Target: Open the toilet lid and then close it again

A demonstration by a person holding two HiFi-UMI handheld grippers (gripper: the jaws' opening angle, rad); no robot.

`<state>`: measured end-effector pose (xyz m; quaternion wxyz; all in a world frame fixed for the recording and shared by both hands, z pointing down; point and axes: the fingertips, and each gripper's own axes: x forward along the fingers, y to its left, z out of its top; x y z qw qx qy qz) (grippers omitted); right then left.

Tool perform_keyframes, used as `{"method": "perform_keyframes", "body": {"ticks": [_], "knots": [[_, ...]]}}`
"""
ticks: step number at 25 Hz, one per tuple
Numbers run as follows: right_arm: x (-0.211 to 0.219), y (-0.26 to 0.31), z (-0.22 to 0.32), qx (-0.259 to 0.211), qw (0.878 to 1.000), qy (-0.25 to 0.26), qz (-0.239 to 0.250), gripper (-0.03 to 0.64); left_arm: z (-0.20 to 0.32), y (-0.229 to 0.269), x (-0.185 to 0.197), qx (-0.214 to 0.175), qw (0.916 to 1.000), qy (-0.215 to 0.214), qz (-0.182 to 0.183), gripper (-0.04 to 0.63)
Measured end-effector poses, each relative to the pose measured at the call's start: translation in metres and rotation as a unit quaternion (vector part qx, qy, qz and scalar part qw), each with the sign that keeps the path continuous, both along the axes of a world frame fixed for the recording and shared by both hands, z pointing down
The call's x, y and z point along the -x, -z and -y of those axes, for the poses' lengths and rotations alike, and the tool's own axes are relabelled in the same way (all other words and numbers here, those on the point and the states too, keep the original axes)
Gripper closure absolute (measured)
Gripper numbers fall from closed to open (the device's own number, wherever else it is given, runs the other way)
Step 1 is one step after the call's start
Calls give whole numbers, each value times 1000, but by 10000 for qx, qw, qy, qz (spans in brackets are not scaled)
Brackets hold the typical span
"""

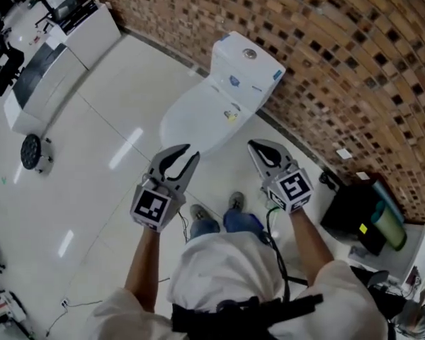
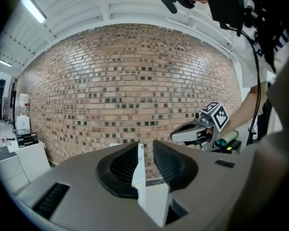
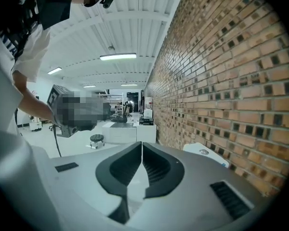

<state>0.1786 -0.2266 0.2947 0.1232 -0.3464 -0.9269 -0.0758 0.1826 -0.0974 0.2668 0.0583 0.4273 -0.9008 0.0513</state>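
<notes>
Your left gripper (image 1: 186, 151) and right gripper (image 1: 255, 147) show grey with black-and-white square markings; the toilet (image 1: 205, 115) white, floor (image 1: 106, 190) pale, wall (image 1: 340, 55) tan brick flecked dark.

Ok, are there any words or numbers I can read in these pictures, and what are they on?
None can be read.
Blue stickers on the white ceramic toilet tank: too small to read.
Yellow sticker on the white oval toilet lid: too small.
Black-and-white square marker on the left gripper, another on the right gripper: patterns, no letters.
</notes>
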Motion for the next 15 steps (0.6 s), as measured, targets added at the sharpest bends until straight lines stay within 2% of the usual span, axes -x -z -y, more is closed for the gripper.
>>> {"method": "perform_keyframes", "body": {"ticks": [5, 10, 15], "knots": [[-5, 3, 1, -20, 10000, -4, 19, 608, 5, -7, -6, 133, 9997, -60, -218, 513], [-6, 3, -5, -138, 9998, 84, 108, 609, 6, 3, -4, -41, 10000, -5, 35, 510], [-3, 5, -9, -237, 9993, 202, 209, 608, 2, 6, -3, -52, 9999, 59, 105, 509]]}}
